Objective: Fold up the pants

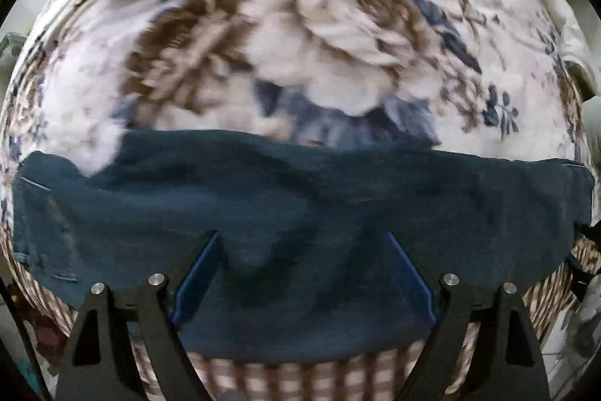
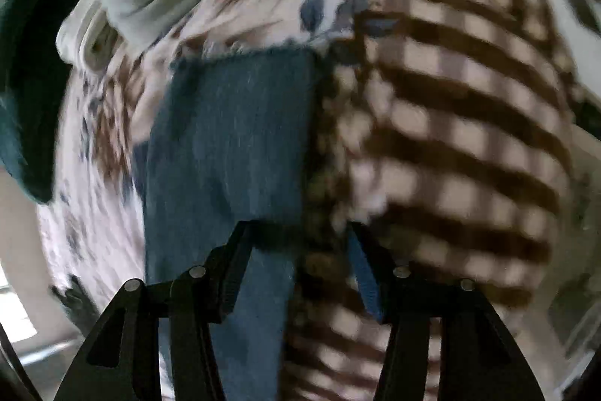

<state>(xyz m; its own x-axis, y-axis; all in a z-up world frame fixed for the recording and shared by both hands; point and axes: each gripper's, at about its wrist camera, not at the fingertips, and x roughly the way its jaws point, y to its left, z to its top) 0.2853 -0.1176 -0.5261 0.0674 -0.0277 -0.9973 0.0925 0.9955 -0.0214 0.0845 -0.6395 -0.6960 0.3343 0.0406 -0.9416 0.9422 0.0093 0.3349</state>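
1. The dark blue pants [image 1: 300, 213] are lying across the near edge of the flowered blanket [image 1: 338, 44], probably so the legs can be folded over.
2. The left gripper [image 1: 302, 243] is hovering over the cloth with fingers wide – nothing is between them.
3. The right gripper [image 2: 296, 232] is also standing wide above a pant leg [image 2: 233, 138] – it is holding nothing, ready to take the cloth.

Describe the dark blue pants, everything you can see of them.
The pants are dark teal-blue woven fabric, denim-like. In the left wrist view they lie as a wide, slightly rumpled band across the floral blanket, between the left gripper's spread fingers. In the right wrist view a narrow strip runs forward with a frayed far edge.
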